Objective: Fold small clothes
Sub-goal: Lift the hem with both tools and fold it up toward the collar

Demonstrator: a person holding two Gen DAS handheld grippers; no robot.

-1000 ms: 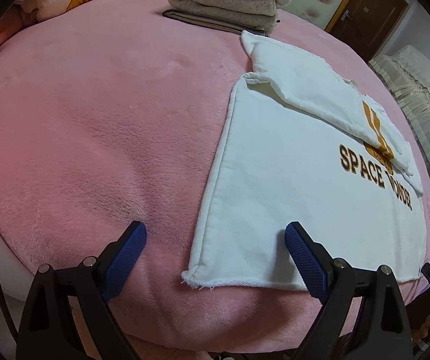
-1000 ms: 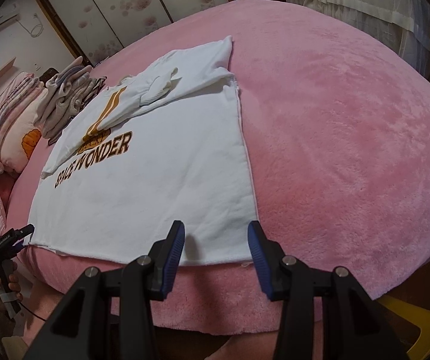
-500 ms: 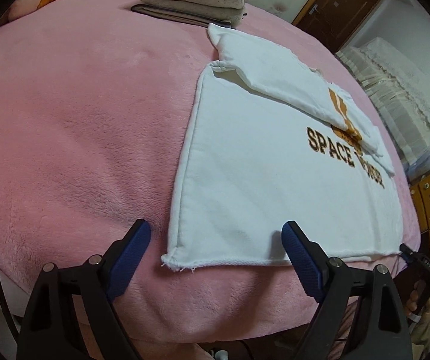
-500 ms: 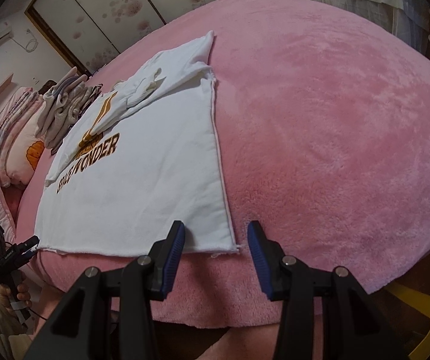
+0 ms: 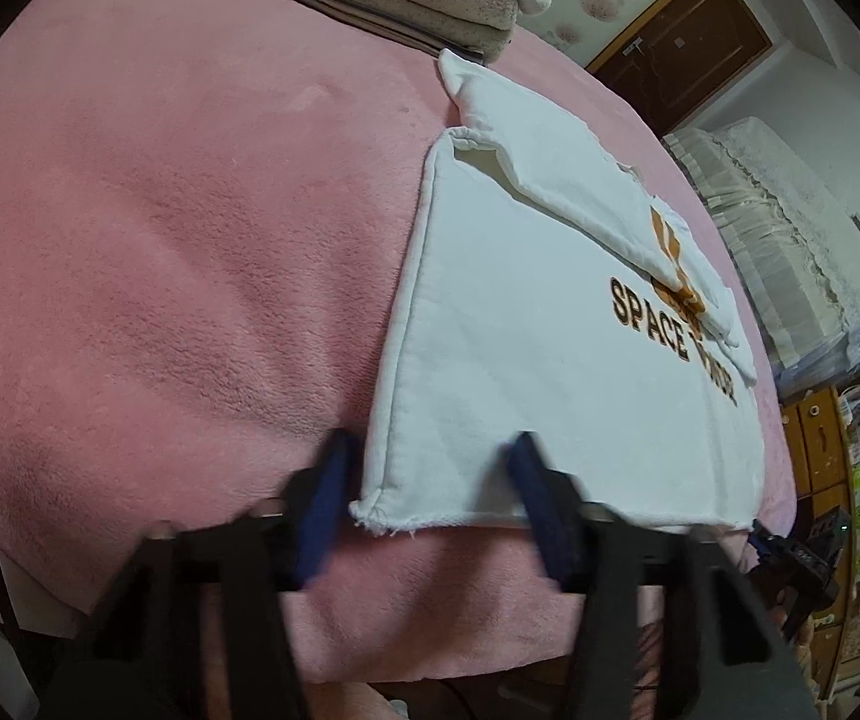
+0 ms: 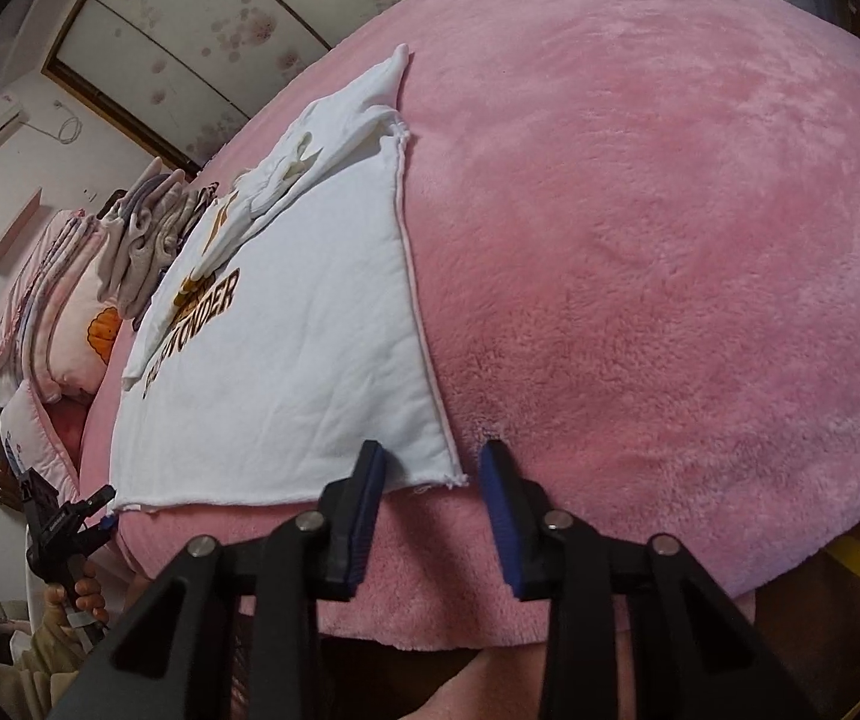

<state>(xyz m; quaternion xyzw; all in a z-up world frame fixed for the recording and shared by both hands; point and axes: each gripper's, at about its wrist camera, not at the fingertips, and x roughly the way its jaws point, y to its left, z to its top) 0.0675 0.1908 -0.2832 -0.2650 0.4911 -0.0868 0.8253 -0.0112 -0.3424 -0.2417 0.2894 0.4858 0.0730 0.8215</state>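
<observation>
white shirt [image 5: 526, 360] on pink bed [image 5: 189, 240], left hand-held gripper [image 5: 430, 492] and right hand-held gripper [image 6: 430, 480] closing around its hem corners

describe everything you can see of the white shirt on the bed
The white shirt is soft, thick cotton, lying flat, print up, on the pink blanket. Brown letters read SPACE WONDER under an orange emblem. Both sleeves are folded across the chest. The raw bottom hem faces the cameras, each corner between closing tongs, not yet pinched.
</observation>
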